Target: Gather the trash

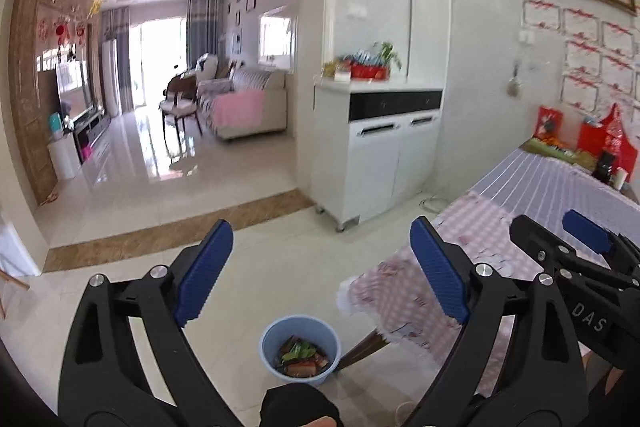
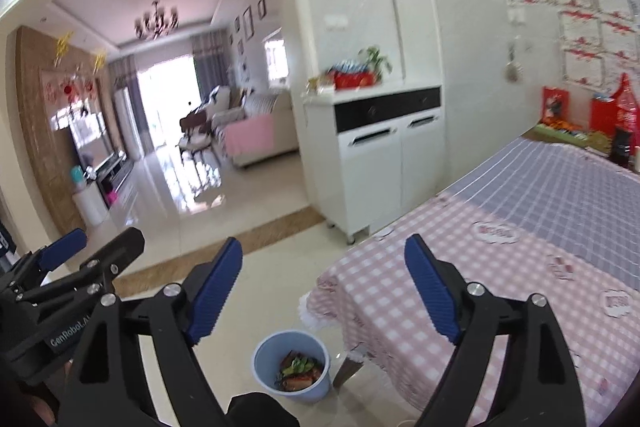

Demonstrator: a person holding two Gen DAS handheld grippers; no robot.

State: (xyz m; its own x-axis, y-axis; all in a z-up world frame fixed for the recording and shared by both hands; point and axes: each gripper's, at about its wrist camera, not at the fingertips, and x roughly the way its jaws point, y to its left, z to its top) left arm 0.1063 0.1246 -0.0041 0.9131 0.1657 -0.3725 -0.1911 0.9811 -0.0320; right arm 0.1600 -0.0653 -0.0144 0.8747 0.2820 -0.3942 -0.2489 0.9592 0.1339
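Now both sets of jaws gape wide and empty, left gripper and right gripper above the blue bin, trash inside, on the floor beside the counter.

Bin on floor beside table.

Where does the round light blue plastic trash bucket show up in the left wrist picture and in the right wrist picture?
Left wrist view: the round light blue plastic trash bucket sits bottom centre, on the floor between the open left gripper's fingers.
Right wrist view: the bucket is bottom centre, slightly left, between the open right gripper's fingers.
Shared landmark: the pink checked tablecloth's corner hangs just right of the bucket.
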